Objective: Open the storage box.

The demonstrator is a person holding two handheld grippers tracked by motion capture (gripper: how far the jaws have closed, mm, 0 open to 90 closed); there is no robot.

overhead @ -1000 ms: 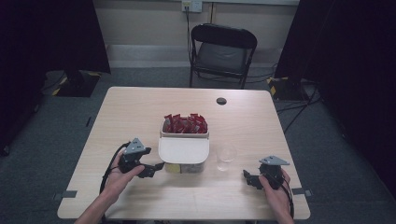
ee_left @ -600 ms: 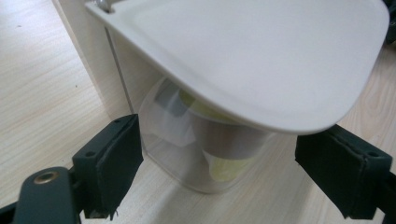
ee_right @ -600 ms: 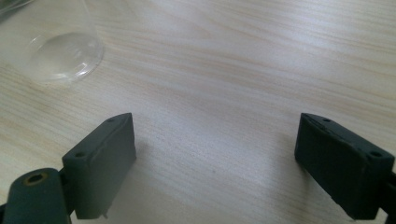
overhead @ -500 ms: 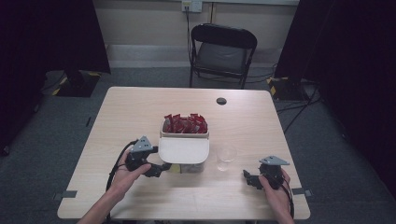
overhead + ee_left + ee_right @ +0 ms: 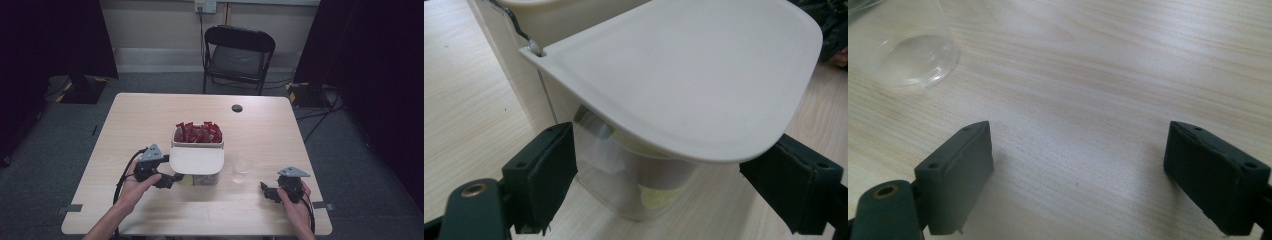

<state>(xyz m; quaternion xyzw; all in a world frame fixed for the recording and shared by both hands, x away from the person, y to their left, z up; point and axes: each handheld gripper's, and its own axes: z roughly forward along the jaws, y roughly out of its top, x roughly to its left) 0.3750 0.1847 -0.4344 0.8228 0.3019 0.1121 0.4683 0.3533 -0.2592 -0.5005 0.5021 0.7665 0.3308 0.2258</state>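
A white bin (image 5: 175,136) full of red packets (image 5: 198,133) stands mid-table, with a flat white lid (image 5: 196,160) jutting out at its near side. Under that lid (image 5: 684,75) sits a clear tub (image 5: 624,185) with something pale yellow (image 5: 656,197) inside. My left gripper (image 5: 170,180) is open at the tub's left front; in the left gripper view its jaws (image 5: 669,177) stand wide on either side of the tub without touching it. A clear cup (image 5: 243,167) stands right of the bin. My right gripper (image 5: 265,192) rests open near the table's front right, with the cup (image 5: 903,45) ahead and bare wood between its jaws (image 5: 1083,170).
A small black disc (image 5: 237,108) lies at the far side of the wooden table (image 5: 125,125). A black folding chair (image 5: 239,55) stands beyond the far edge. Cables trail from both grippers toward the person's forearms.
My left gripper has slid right and forward until its jaws straddle the clear tub under the lid. The right gripper has stayed where it was.
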